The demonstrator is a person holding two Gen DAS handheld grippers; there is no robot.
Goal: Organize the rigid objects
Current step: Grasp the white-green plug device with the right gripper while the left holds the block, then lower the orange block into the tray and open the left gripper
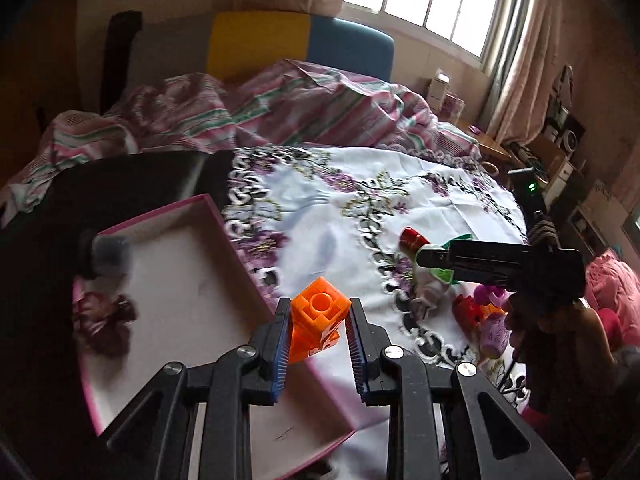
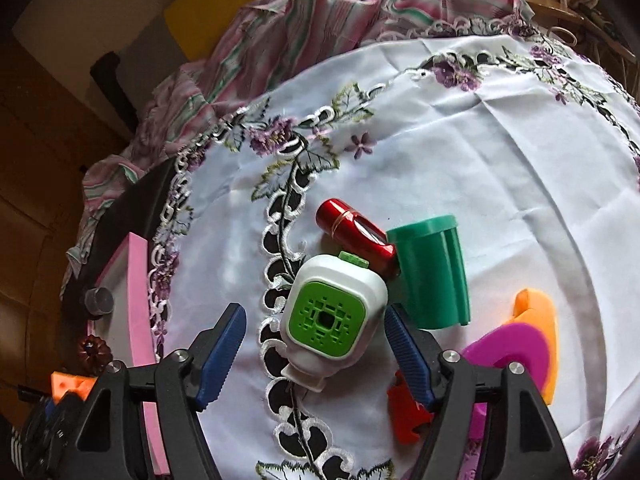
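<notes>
left wrist view
left claw [image 1: 320, 320]: pinching 1 orange block [image 1: 318, 322], held over the near rim of the pink tray [image 1: 224, 216]
tray contents: 1 grey cap [image 1: 110, 254] at 9 o'clock, 1 dark red flower piece [image 1: 106, 322] at 8 o'clock
right claw [image 1: 434, 266]: at 3 o'clock, over the toy cluster
writing: none readable

right wrist view
right claw [image 2: 314, 344]: spread, white-green device [image 2: 334, 320] between pads, no contact seen
bench cloth [image 2: 460, 152]: 1 red cylinder [image 2: 352, 232] at 12 o'clock, 1 green cup [image 2: 434, 276] at 1 o'clock, touching each other
labels: none readable
</notes>
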